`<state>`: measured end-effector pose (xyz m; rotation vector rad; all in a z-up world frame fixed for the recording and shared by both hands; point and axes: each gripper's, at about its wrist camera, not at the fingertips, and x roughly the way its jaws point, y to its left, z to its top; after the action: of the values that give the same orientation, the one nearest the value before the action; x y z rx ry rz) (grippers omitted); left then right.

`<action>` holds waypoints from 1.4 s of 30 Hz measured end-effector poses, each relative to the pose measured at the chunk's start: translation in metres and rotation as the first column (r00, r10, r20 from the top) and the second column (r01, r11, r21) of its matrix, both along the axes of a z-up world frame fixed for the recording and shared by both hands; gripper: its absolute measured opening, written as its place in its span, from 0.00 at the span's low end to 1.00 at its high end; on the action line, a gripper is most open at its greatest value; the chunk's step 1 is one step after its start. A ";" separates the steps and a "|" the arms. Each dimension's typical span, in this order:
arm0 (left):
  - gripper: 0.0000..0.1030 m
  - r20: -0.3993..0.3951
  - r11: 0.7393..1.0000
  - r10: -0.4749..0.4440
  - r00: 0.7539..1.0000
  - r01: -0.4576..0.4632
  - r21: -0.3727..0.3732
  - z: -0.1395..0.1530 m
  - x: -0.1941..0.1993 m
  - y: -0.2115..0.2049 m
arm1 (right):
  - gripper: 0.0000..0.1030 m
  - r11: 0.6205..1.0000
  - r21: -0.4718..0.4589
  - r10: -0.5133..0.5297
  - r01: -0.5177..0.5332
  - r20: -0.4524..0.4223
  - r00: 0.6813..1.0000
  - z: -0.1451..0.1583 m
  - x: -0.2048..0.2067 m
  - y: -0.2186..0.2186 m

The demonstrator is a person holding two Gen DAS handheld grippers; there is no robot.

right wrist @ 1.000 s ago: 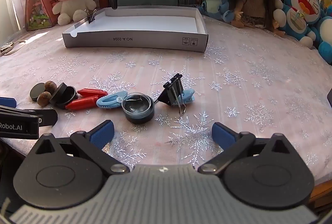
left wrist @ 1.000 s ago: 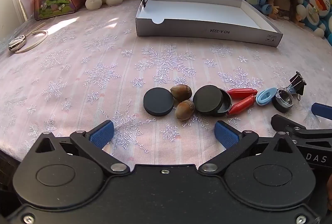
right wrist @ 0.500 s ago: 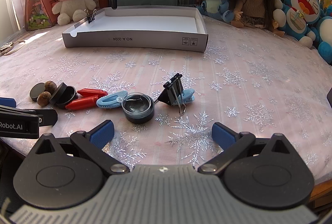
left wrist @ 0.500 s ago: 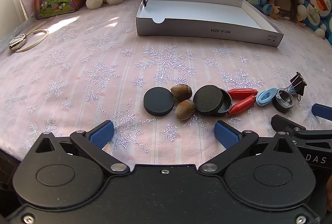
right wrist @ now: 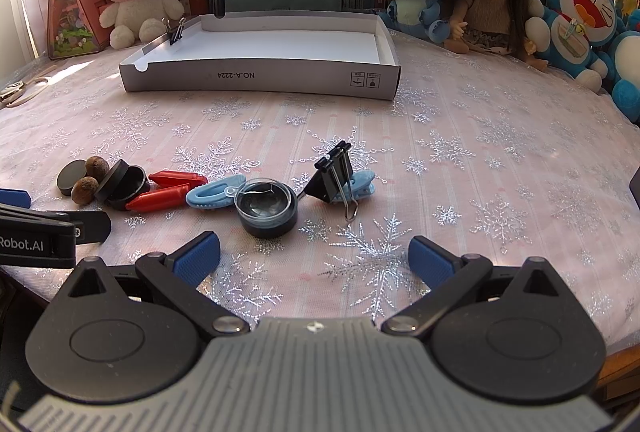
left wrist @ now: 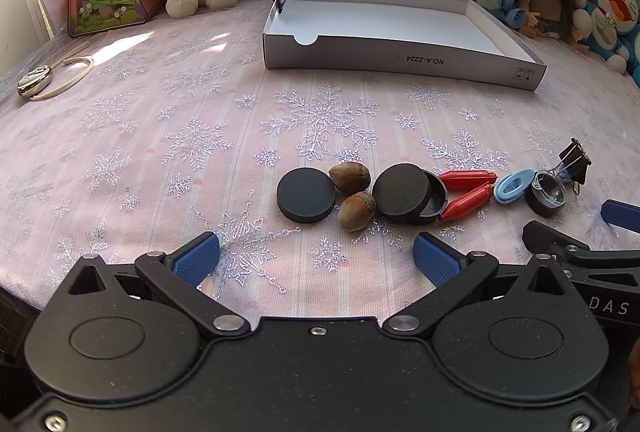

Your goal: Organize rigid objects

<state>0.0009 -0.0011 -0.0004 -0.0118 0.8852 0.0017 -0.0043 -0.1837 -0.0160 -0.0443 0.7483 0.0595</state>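
Left wrist: hazelnut beyond left claw (spread).

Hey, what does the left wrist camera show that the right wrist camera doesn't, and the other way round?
Only the left wrist view shows the flat black disc from above, with two hazelnuts touching it, and the open left gripper.

Only the right wrist view shows the second blue clip under the black binder clip, and the open right gripper.

Both show the white tray, holding only a small binder clip on its wall, the red clip, the lidded black pot and the plush toys behind.
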 end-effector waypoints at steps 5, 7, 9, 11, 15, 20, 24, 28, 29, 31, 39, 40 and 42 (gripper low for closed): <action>1.00 0.000 1.000 0.001 1.000 -0.001 0.000 0.000 0.000 0.000 | 1.00 1.000 0.000 0.000 0.000 0.000 1.000 0.000 0.000 0.000; 1.00 0.000 1.000 0.001 1.000 -0.001 0.000 0.000 0.000 0.000 | 1.00 1.000 0.000 0.000 0.000 0.000 1.000 0.000 0.000 0.000; 1.00 0.000 1.000 0.001 1.000 -0.001 0.000 0.000 0.000 0.000 | 1.00 1.000 0.000 0.000 0.000 0.000 1.000 0.000 0.000 0.000; 1.00 0.000 1.000 0.001 1.000 -0.001 0.000 0.000 0.000 0.000 | 1.00 1.000 0.000 0.000 0.000 0.000 1.000 0.000 0.000 0.000; 1.00 0.001 1.000 0.001 1.000 -0.001 0.000 0.000 0.000 0.000 | 1.00 1.000 0.000 0.000 0.000 0.001 1.000 0.000 -0.001 0.000; 1.00 0.001 1.000 0.002 1.000 -0.002 0.000 0.000 0.000 0.000 | 1.00 1.000 0.000 0.000 0.000 0.001 1.000 0.000 -0.001 0.000; 1.00 0.002 1.000 0.001 1.000 -0.001 0.000 0.000 0.000 0.000 | 1.00 1.000 0.000 0.000 0.000 0.001 1.000 0.000 -0.001 0.000; 1.00 0.002 1.000 0.001 1.000 -0.001 0.000 0.000 0.000 0.000 | 1.00 1.000 0.000 -0.001 0.001 0.001 1.000 0.000 -0.001 0.000; 1.00 0.002 1.000 0.001 1.000 -0.001 0.000 0.000 0.000 0.000 | 1.00 1.000 0.000 -0.001 0.001 0.001 1.000 0.000 -0.001 0.000; 1.00 0.002 1.000 0.001 1.000 -0.001 0.001 0.000 0.000 0.000 | 1.00 1.000 0.000 -0.001 0.001 0.002 1.000 0.000 -0.001 0.000; 1.00 0.017 1.000 -0.001 1.000 0.001 0.003 0.003 0.000 0.001 | 1.00 1.000 -0.002 -0.005 0.005 0.010 1.000 0.001 -0.003 0.000; 1.00 0.019 1.000 0.000 1.000 0.000 0.003 0.003 -0.004 0.002 | 1.00 1.000 -0.003 -0.006 0.006 0.013 1.000 0.001 -0.004 -0.001; 1.00 0.023 1.000 -0.002 1.000 0.002 0.005 0.003 -0.004 0.002 | 1.00 1.000 -0.004 -0.007 0.008 0.017 1.000 0.001 -0.003 0.000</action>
<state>-0.0034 0.0011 0.0025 -0.0066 0.8617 0.0019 -0.0069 -0.1838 -0.0149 -0.0457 0.7317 0.0505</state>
